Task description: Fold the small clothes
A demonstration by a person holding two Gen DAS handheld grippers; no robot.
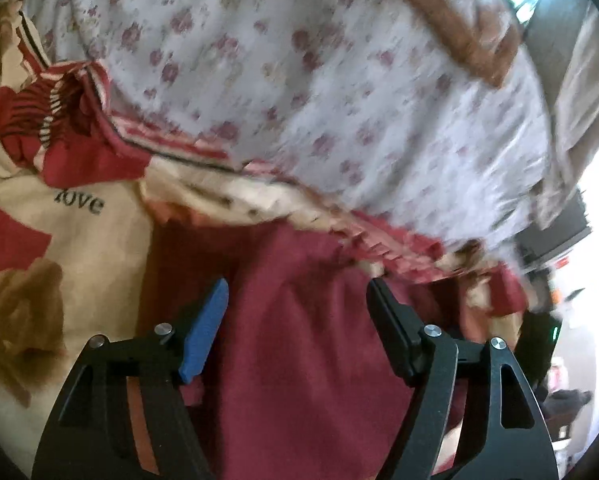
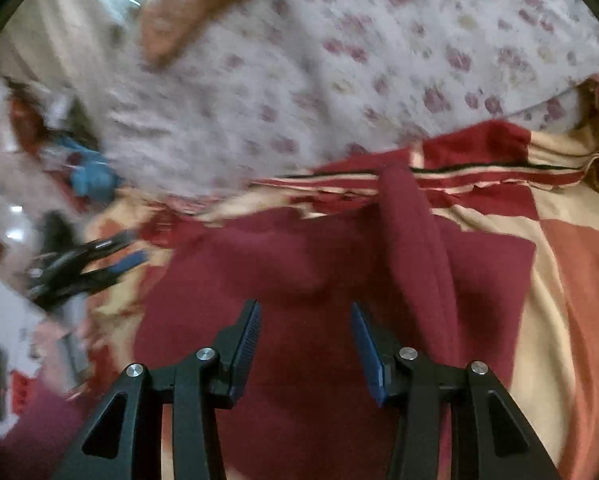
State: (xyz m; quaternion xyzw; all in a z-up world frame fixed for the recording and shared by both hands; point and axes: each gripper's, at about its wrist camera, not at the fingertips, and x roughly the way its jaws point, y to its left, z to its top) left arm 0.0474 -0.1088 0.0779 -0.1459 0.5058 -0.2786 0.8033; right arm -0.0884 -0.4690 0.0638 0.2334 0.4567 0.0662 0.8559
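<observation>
Bedding fills both of my views: a white floral sheet (image 1: 319, 92) behind, and nearer me a cream and red patchwork cover (image 1: 79, 224) printed with the word "love". On that cover lies the maroon garment (image 2: 331, 280), plain, soft and creased. In my right wrist view a long folded strip of it (image 2: 415, 240) runs away from me toward the striped edge of the cover, tilted slightly left at its far end; I cannot say whether it is a sleeve or a leg. Its near edge is cut off below both cameras, and blur smears the far bedding and the room clutter at the sides. My left gripper (image 1: 297, 300) stands spread wide over the maroon cloth, pinching nothing. My right gripper (image 2: 305, 312) is parted too, less widely, with only flat cloth showing below the gap.
</observation>
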